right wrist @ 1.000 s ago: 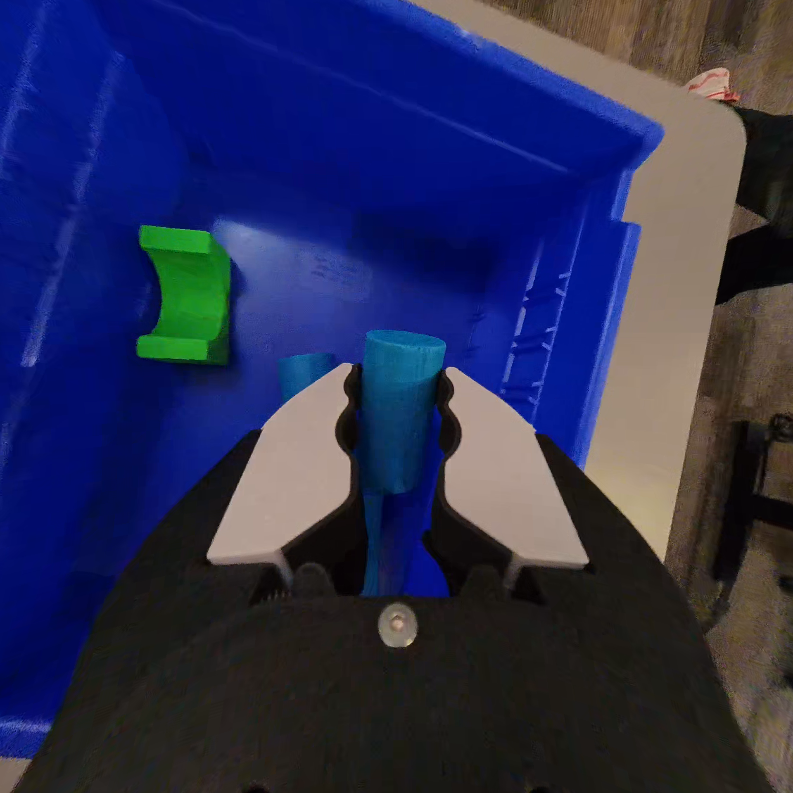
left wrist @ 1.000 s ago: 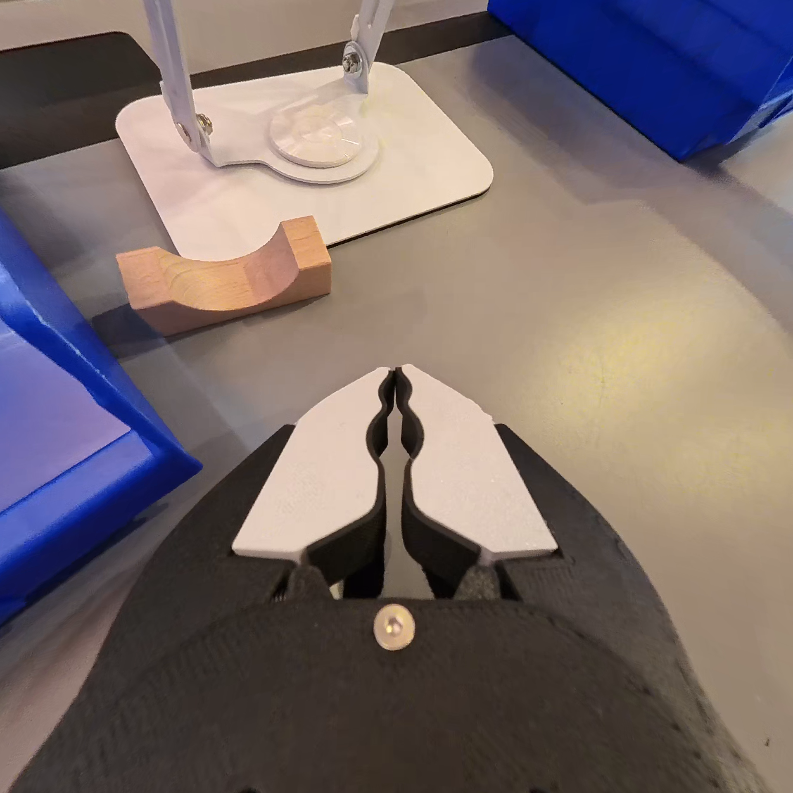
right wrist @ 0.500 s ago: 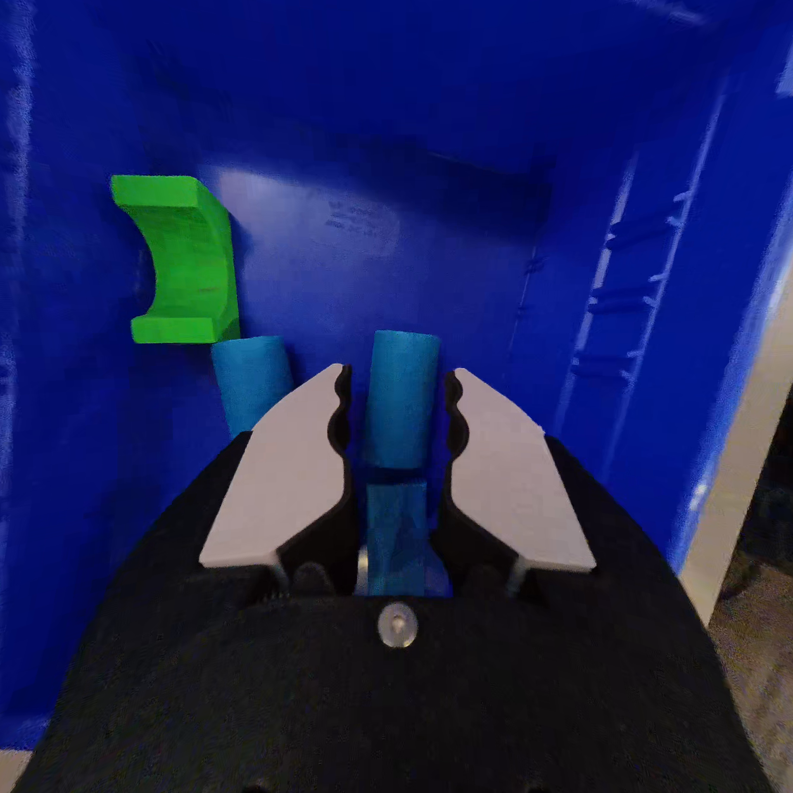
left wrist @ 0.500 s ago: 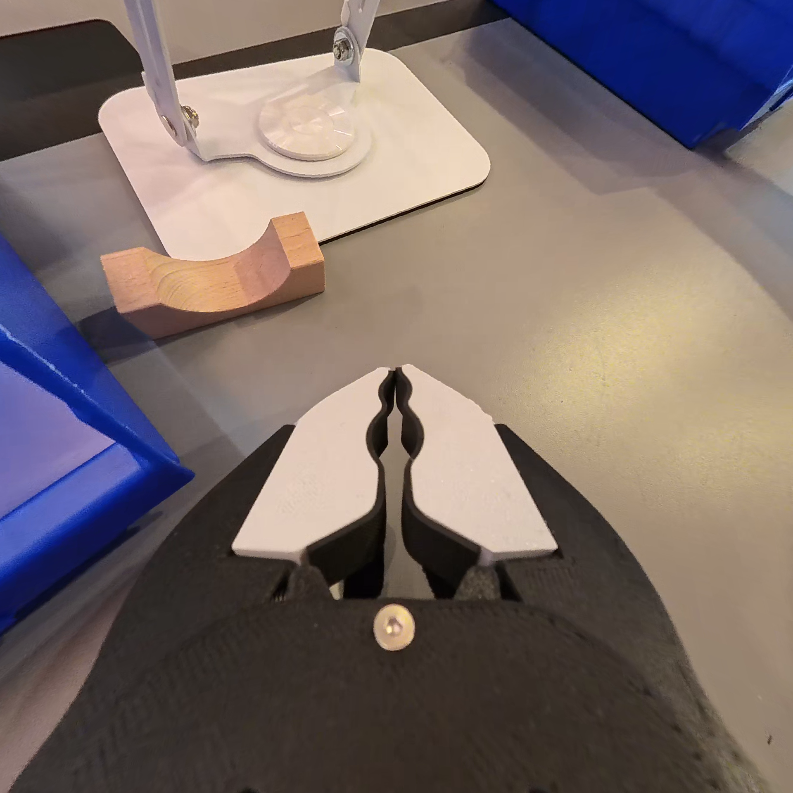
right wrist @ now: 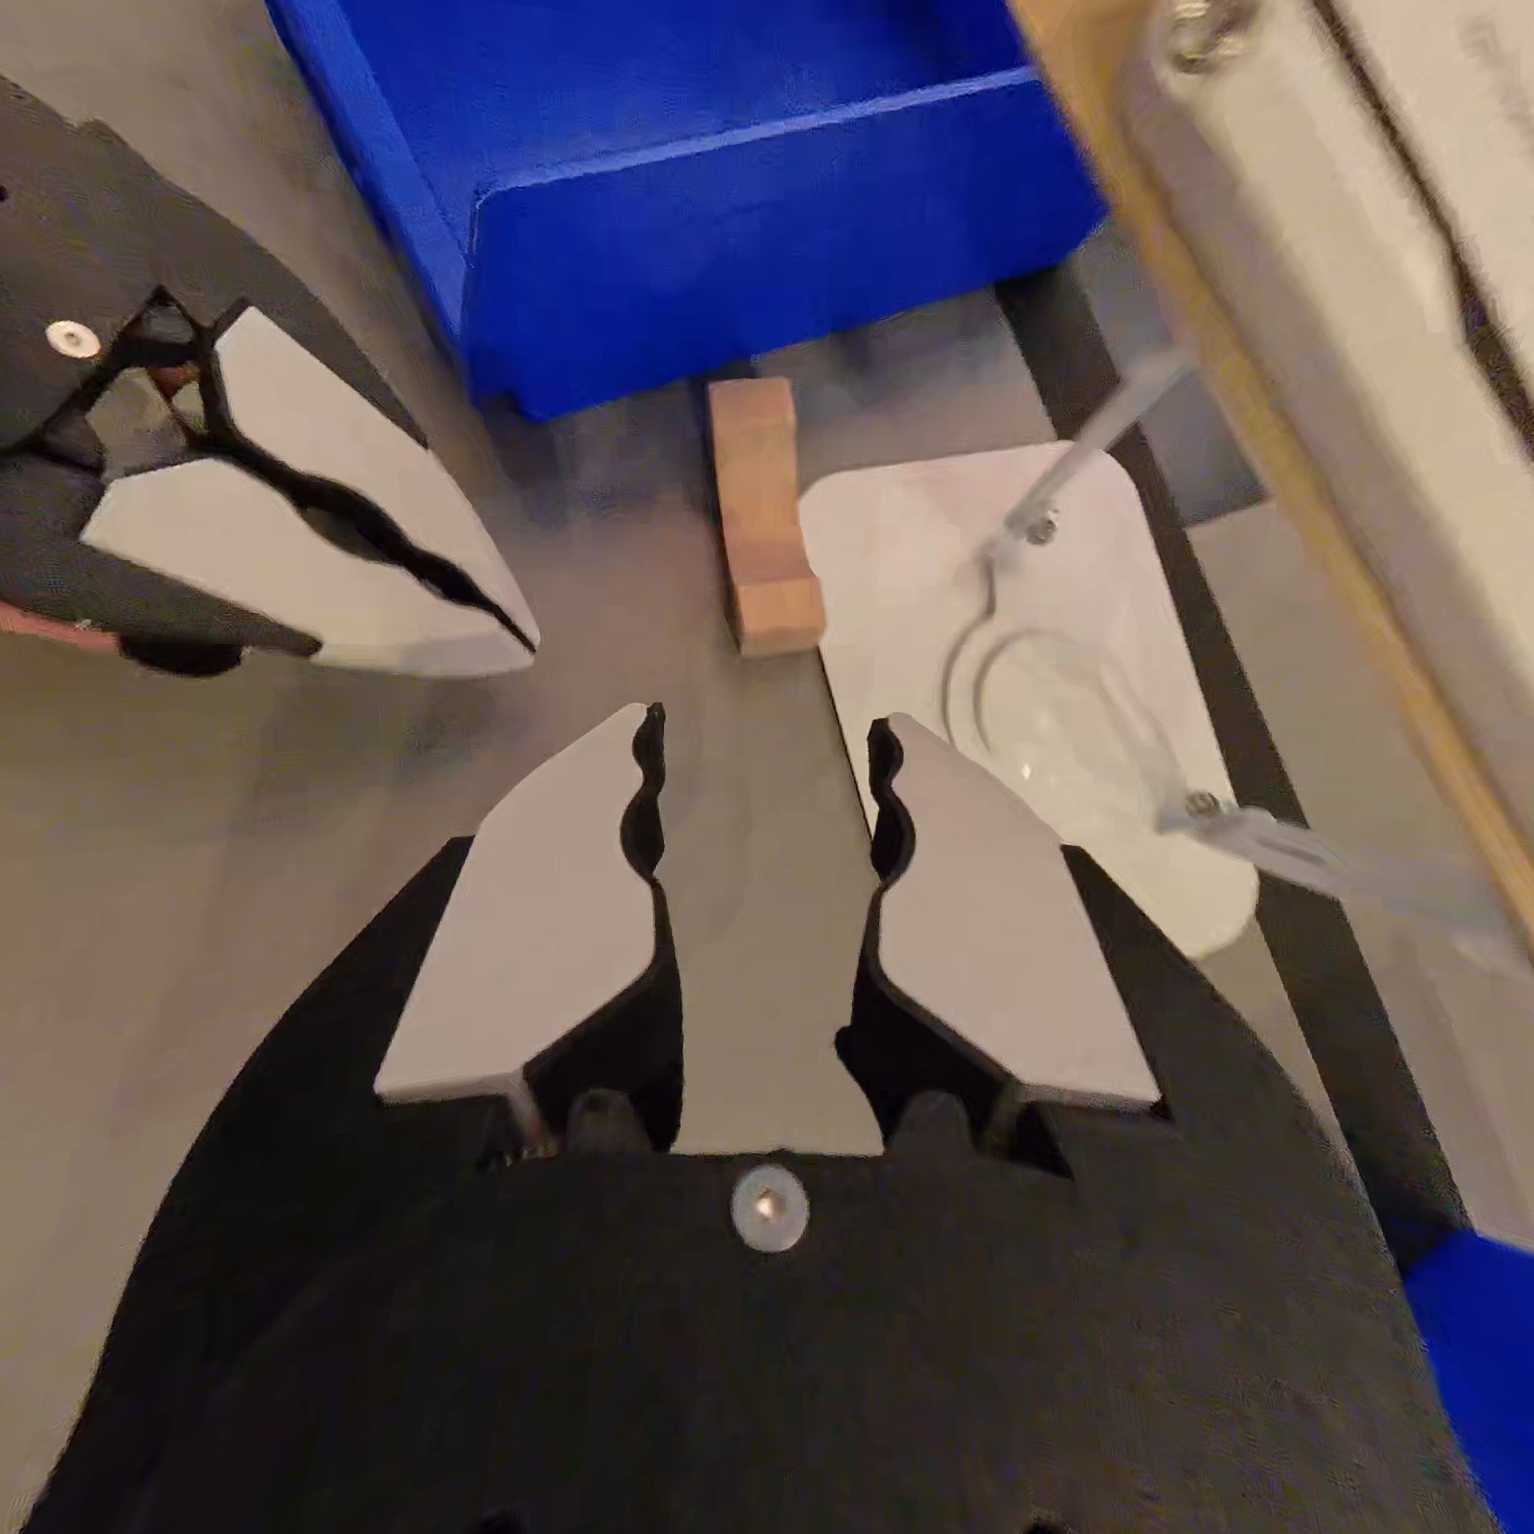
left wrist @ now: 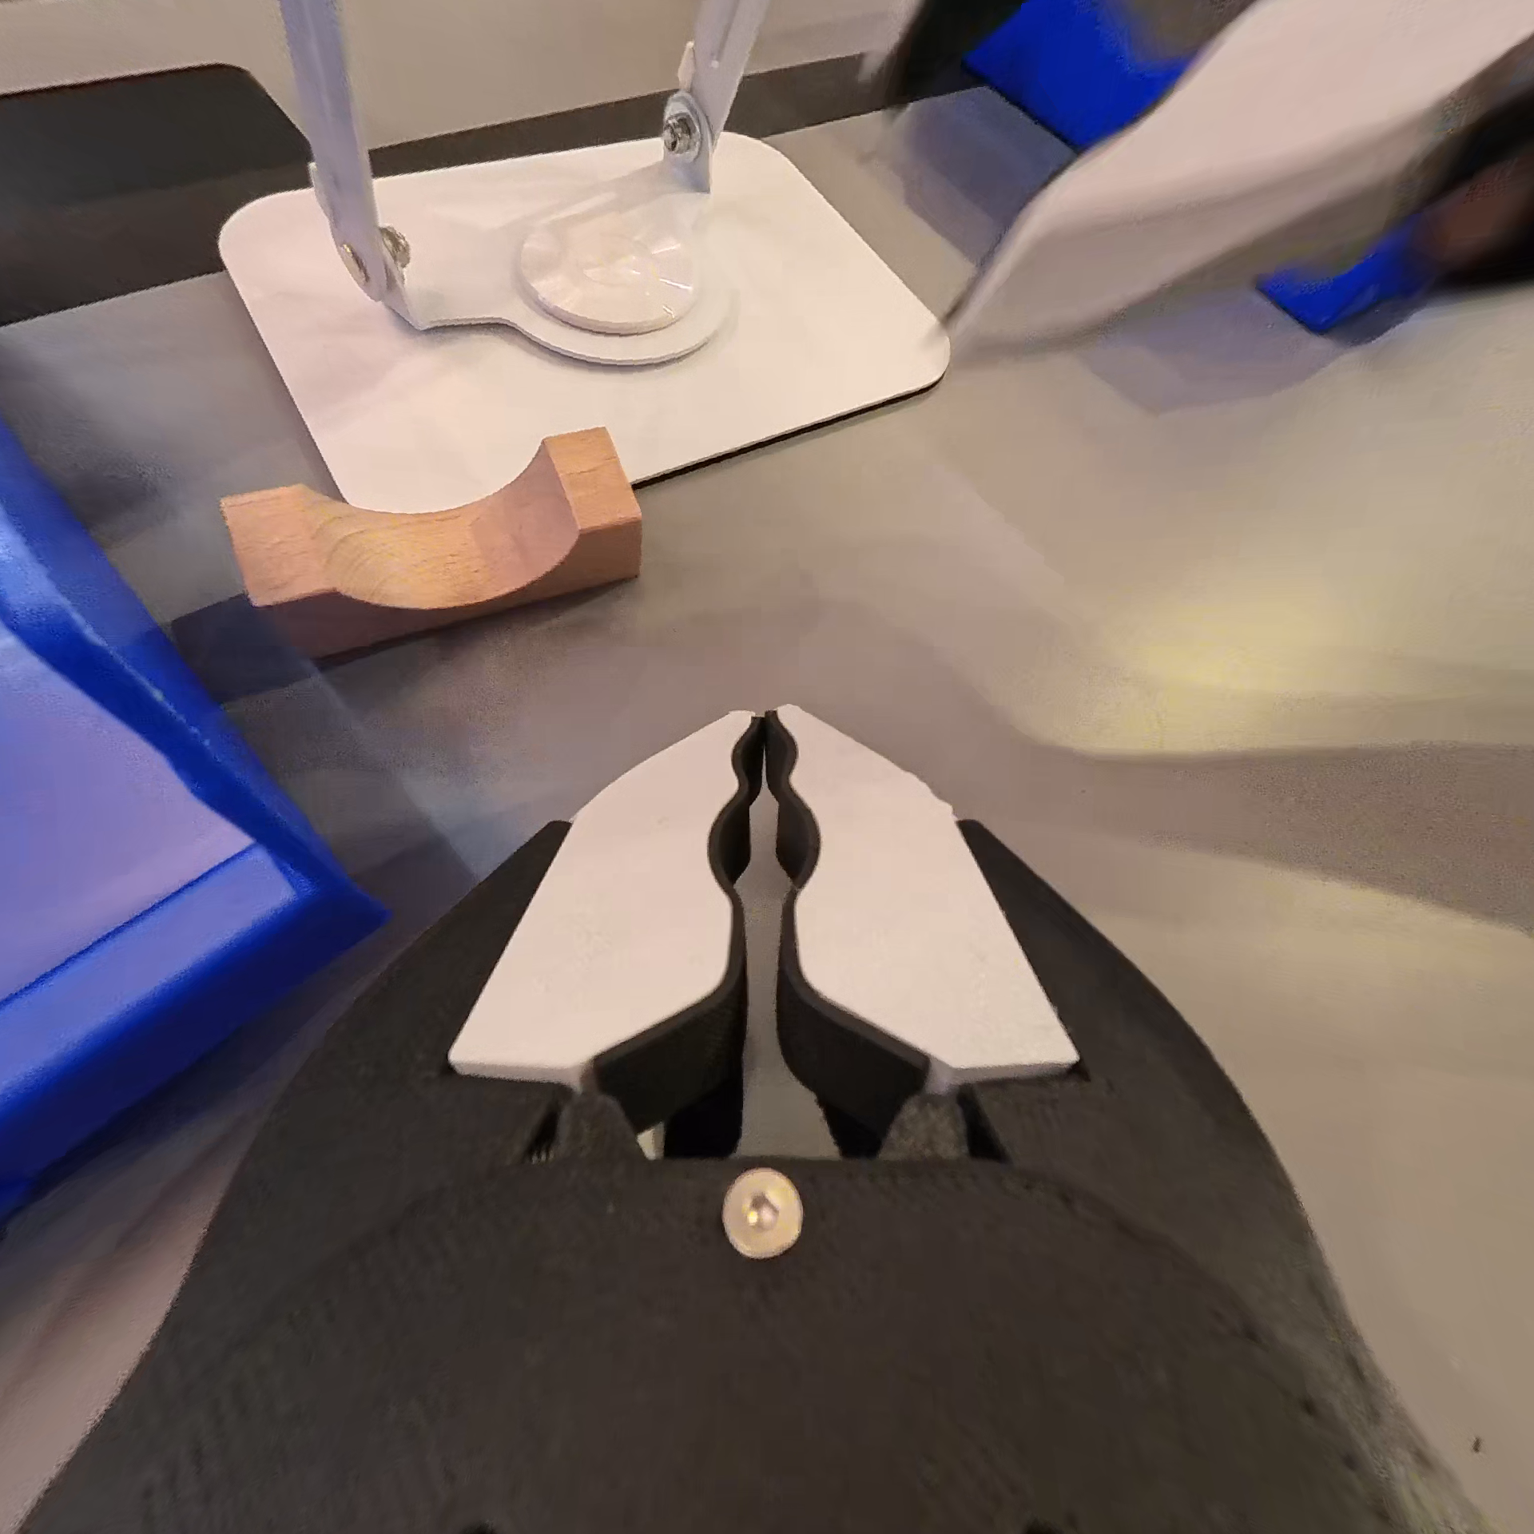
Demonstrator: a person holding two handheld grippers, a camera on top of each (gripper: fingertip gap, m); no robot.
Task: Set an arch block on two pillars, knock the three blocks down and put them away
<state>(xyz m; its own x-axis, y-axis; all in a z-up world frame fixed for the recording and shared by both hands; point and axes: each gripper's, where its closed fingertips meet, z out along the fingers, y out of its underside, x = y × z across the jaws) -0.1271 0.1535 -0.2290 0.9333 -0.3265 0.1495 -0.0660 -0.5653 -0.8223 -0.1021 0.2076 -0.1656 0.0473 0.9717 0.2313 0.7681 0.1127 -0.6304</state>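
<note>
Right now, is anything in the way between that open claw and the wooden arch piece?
Nothing visible blocks it. The right claw is open and empty, and only bare grey table lies between it and the wooden arch block. The white stand base sits against the block's right side, not in front.

A grey table (left wrist: 1038, 531) carries a wooden arch block (left wrist: 432, 552) lying curve-up at the near edge of a white stand base (left wrist: 581, 332), with one blue bin (left wrist: 149, 872) just left of the block and another blue bin (left wrist: 1320, 286) at the far right.
</note>
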